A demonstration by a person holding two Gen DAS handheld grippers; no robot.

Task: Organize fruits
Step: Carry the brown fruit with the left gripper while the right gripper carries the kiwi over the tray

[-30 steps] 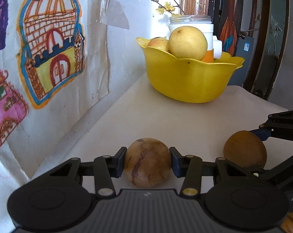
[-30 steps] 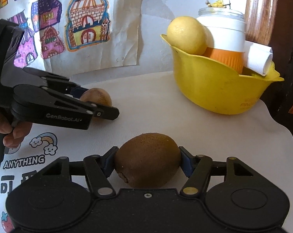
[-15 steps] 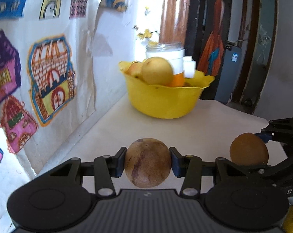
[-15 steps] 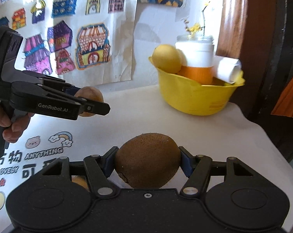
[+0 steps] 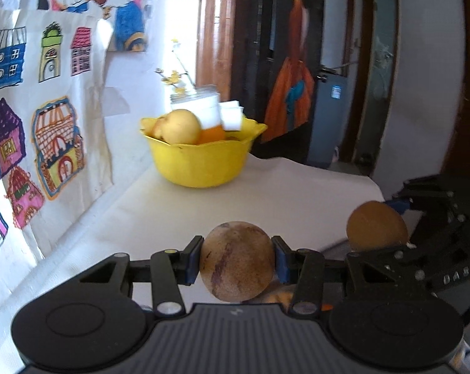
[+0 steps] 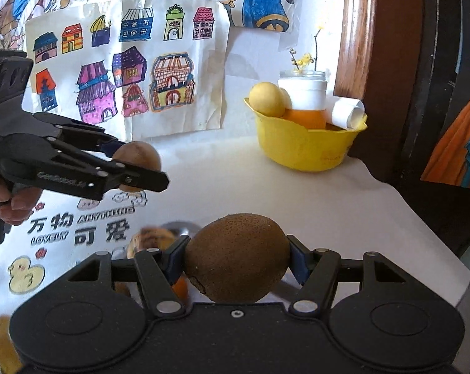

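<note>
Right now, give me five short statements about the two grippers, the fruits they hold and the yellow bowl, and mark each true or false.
1. The left gripper is shut on a round mottled brown fruit. True.
2. The right gripper is open with nothing in it. False: it is shut on a fuzzy brown kiwi.
3. The yellow scalloped plastic bowl holds a pale yellow round fruit and a white jar. True.
4. The kiwi lies inside the yellow bowl. False: it is in the right gripper, well short of the bowl.
5. The bowl stands on a white-covered table. True.
</note>
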